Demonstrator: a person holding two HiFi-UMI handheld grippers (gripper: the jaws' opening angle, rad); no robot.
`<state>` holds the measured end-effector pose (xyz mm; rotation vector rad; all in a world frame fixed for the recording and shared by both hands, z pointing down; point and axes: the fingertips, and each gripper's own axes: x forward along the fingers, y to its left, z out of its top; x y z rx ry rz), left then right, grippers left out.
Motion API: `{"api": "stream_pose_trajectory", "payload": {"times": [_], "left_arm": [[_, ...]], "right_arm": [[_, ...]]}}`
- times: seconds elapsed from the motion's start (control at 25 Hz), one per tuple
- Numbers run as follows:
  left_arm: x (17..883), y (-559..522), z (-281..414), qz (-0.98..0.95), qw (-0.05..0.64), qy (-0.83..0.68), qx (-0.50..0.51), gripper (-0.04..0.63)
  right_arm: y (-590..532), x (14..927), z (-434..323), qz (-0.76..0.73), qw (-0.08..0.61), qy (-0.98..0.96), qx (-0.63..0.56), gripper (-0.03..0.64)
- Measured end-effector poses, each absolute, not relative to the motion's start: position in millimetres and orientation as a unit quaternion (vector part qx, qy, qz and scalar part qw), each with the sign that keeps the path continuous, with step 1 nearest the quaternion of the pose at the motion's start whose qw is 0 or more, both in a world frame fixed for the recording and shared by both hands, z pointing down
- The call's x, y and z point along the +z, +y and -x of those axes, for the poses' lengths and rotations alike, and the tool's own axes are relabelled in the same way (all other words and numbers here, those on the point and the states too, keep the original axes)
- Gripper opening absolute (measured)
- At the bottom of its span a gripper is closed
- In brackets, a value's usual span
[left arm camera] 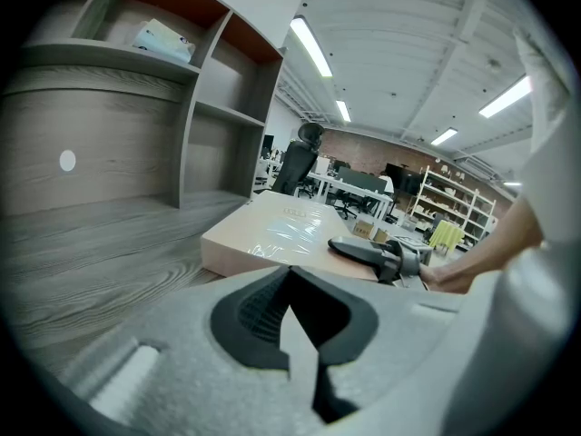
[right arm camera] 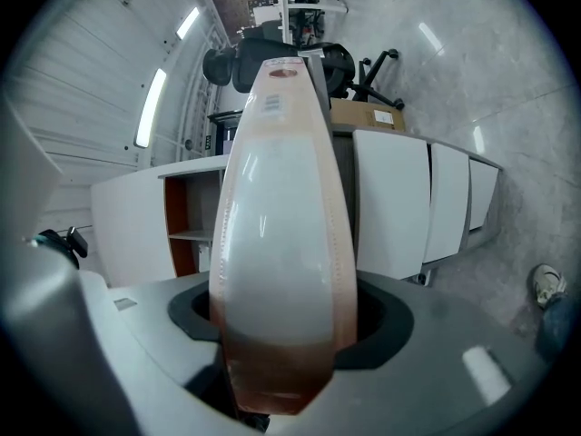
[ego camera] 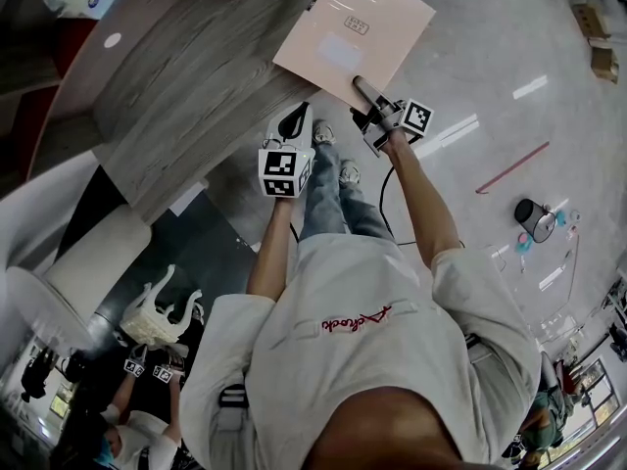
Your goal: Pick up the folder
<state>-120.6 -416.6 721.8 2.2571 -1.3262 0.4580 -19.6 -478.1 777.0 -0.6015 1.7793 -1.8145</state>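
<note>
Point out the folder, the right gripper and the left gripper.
folder [ego camera: 345, 51]: head view, on its top face.
right gripper [ego camera: 358, 83]: head view, jaw tips at the folder's near edge.
left gripper [ego camera: 292, 117]: head view, its jaw tips.

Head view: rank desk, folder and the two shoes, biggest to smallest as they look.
1. Desk
2. Folder
3. Upper shoe and lower shoe: they look about alike, so I won't rank one over the other. Both are far below on the floor, so they look small.
</note>
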Motion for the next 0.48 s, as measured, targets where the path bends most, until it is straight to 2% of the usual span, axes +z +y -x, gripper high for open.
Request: {"api": "stream_pose_trajectory", "payload": {"times": [0.48], "left_arm": [[708, -421, 112, -0.829, 0.226, -0.486, 0.159, 0.0]], "right_arm": [[-462, 759, 14, 0.224, 0.242, 0.687, -0.648, 0.29]]}}
